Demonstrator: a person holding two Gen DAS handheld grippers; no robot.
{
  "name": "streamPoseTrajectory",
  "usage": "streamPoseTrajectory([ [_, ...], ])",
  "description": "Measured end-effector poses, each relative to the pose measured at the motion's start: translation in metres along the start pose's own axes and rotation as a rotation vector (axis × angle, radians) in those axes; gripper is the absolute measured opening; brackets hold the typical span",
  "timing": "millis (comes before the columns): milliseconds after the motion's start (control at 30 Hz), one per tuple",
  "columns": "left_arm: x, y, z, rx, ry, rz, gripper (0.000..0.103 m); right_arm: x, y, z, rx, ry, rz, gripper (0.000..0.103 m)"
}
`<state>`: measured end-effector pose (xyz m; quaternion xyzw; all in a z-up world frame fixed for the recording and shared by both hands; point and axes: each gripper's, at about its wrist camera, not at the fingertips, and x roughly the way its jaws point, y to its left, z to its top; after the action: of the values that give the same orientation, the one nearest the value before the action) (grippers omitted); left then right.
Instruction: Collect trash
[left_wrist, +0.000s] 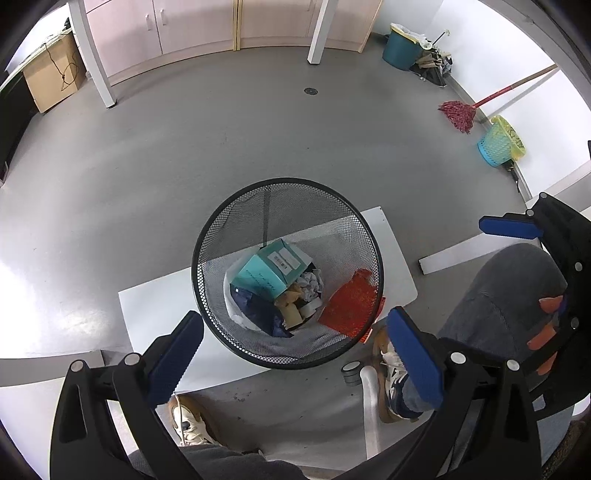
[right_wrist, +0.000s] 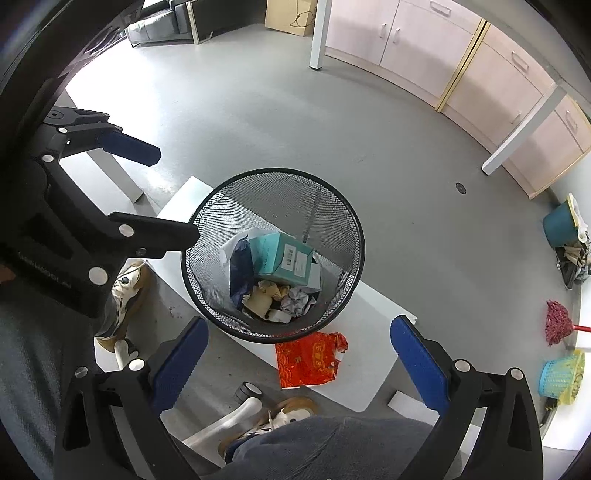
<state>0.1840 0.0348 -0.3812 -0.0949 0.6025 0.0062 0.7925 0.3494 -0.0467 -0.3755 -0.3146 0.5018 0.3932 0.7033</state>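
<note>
A black mesh bin (left_wrist: 236, 210) (right_wrist: 332, 206) stands on a white surface (left_wrist: 155, 299). It holds a teal box (left_wrist: 269, 269) (right_wrist: 284, 254), crumpled paper (left_wrist: 310, 282) (right_wrist: 297, 301), a dark blue bag (right_wrist: 240, 269) and other scraps. A red printed packet (right_wrist: 310, 360) lies flat on the white surface just outside the bin, on the near side. My left gripper (left_wrist: 295, 360) hangs above the bin's near rim, open, with nothing between its fingers. My right gripper (right_wrist: 299, 365) is open above the red packet and the bin's edge, holding nothing.
The person's knees and shoes (left_wrist: 188, 421) sit close below the grippers, beside a roll of tape (left_wrist: 351, 371). A teal bucket (left_wrist: 400, 48), a red mop (left_wrist: 458, 114) and a cyan basket (left_wrist: 498, 142) stand along the far wall. White table legs (left_wrist: 96, 55), pink cabinets (left_wrist: 199, 26).
</note>
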Motion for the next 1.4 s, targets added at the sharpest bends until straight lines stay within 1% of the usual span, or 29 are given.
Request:
streamPoseTrajectory([
  [467, 0.0020, 0.0000, 0.0001, 0.001, 0.008, 0.006, 0.099, -0.0016, -0.0010, -0.0012, -0.002, 0.004, 0.003, 0.100],
  [800, 0.0043, 0.0013, -0.0002, -0.007, 0.018, 0.022, 0.099, -0.0018, -0.0013, -0.0023, -0.004, 0.008, 0.000, 0.100],
  [867, 0.0047, 0.0025, -0.0001, -0.011, 0.019, 0.034, 0.099, -0.0018, -0.0012, -0.0022, -0.004, 0.008, 0.000, 0.100],
  [1400, 0.0069, 0.0018, -0.0013, -0.005, 0.020, 0.024, 0.099, -0.0021, -0.0012, -0.0027, -0.007, 0.008, 0.000, 0.100],
])
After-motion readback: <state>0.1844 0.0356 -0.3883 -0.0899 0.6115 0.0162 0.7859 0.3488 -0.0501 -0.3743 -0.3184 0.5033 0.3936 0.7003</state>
